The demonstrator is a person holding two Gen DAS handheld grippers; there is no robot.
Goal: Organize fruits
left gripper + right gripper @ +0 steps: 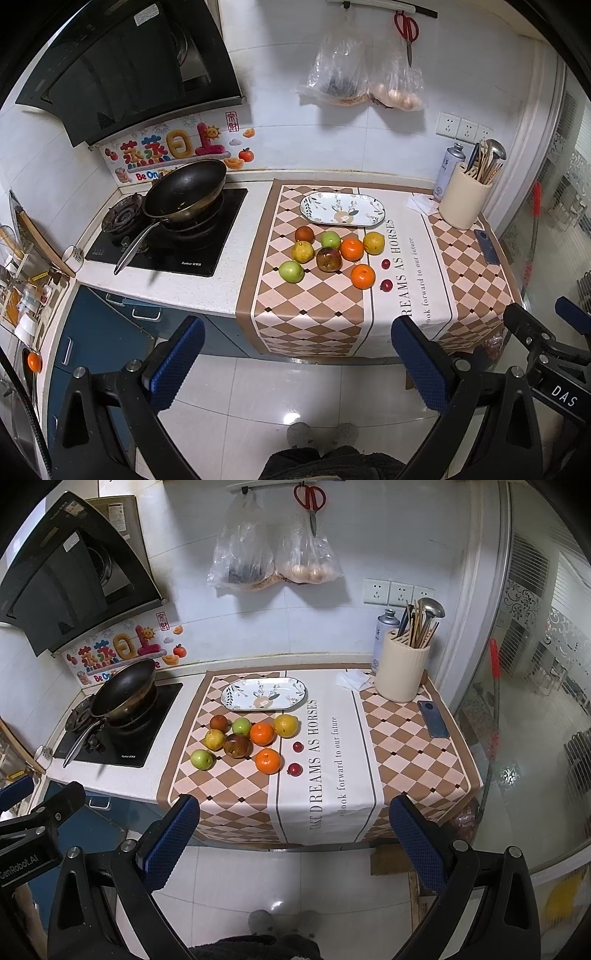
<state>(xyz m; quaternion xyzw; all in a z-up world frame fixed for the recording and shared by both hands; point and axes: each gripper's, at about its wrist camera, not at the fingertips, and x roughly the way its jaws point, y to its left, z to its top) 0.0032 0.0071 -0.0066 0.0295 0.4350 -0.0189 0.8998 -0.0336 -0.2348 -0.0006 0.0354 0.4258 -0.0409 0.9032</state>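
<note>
Several fruits lie in a loose cluster on the checked cloth [314,317] [229,812]: two oranges [362,276] [268,761], green apples [291,271] [201,759], yellow pears [373,243] [285,725], a dark red apple [328,259] [237,746] and two small red fruits [386,285] [294,769]. An empty oval floral plate [341,209] [263,693] sits just behind them. My left gripper [297,363] and right gripper [295,840] are both open and empty, held off the counter's front edge above the floor.
A black wok [184,192] [123,687] sits on the stove at the left. A cream utensil holder [465,201] [402,672], spray can [384,635] and phone [487,246] [433,719] stand at the right. Bags and scissors hang on the wall.
</note>
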